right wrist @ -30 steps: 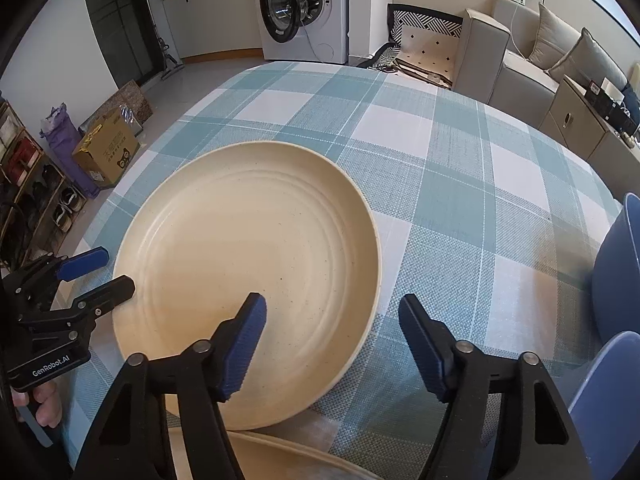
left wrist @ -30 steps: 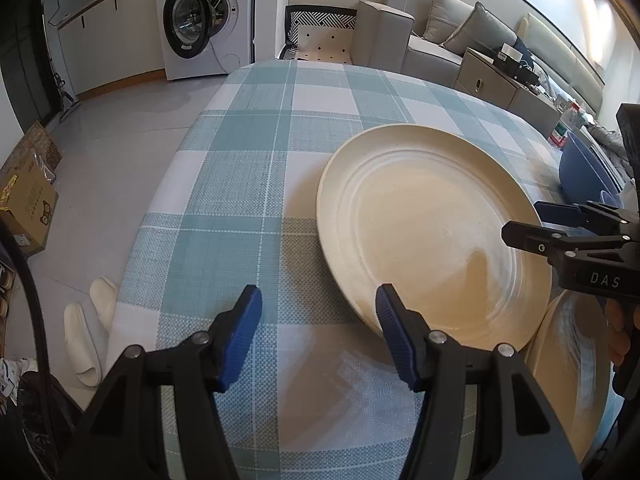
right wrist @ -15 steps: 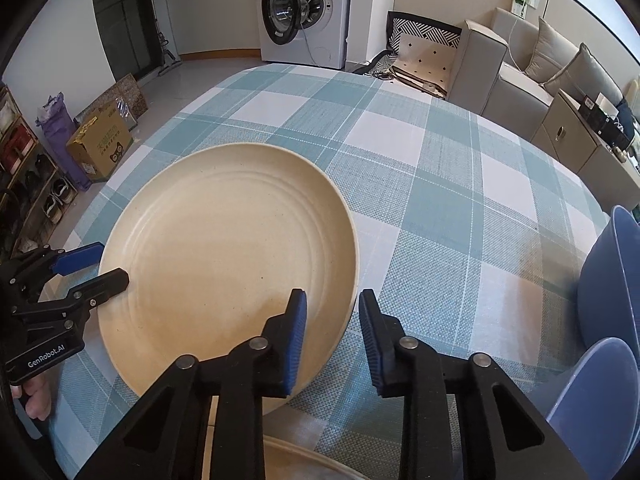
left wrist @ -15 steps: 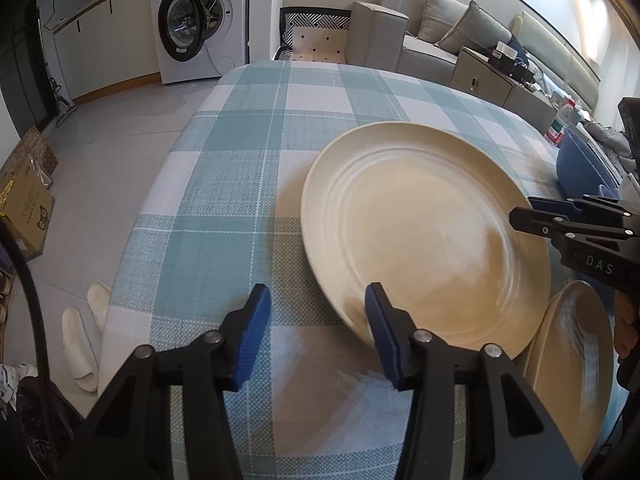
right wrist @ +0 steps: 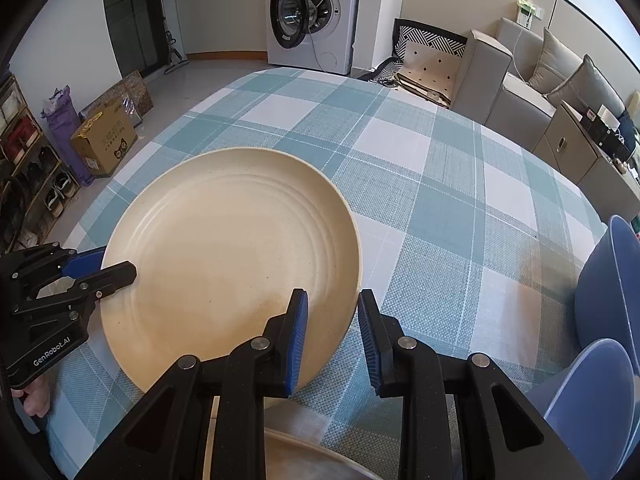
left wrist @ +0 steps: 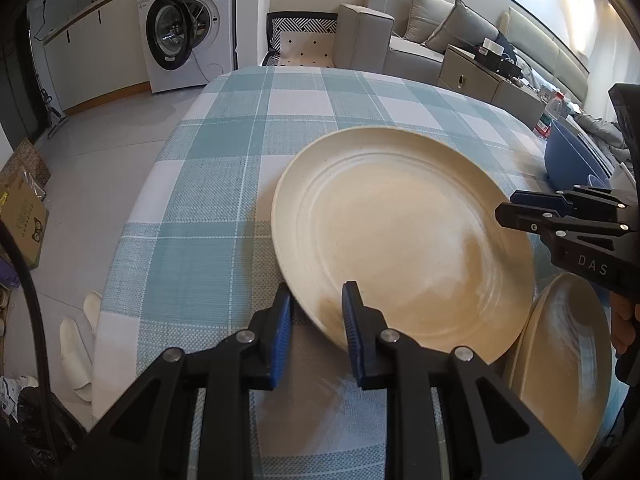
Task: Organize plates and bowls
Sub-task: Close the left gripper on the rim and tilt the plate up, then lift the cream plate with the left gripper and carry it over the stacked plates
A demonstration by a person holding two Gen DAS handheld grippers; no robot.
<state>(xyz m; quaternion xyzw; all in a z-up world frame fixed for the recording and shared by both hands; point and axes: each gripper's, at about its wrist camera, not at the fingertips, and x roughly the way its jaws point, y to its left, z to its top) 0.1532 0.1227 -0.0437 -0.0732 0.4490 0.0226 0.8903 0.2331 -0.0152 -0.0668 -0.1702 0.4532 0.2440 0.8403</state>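
A large cream plate [left wrist: 400, 236] lies on the teal checked tablecloth [left wrist: 224, 184]; it also shows in the right wrist view [right wrist: 228, 248]. My left gripper [left wrist: 316, 312] is closed on the plate's near left rim. My right gripper [right wrist: 332, 320] is closed on the opposite rim; it shows at the right of the left wrist view [left wrist: 516, 208]. A second cream plate [left wrist: 568, 360] lies beside the first, partly under its edge. Blue bowls [right wrist: 612, 280] stand at the table's right side.
The table's left edge drops to a tiled floor with white slippers [left wrist: 76, 340] and a cardboard box [right wrist: 104, 140]. A washing machine [left wrist: 188, 28] and a grey sofa [left wrist: 424, 40] stand beyond the far end.
Both grippers have closed from wide open onto opposite rims of the large cream plate. The plate's position on the cloth is about the same.
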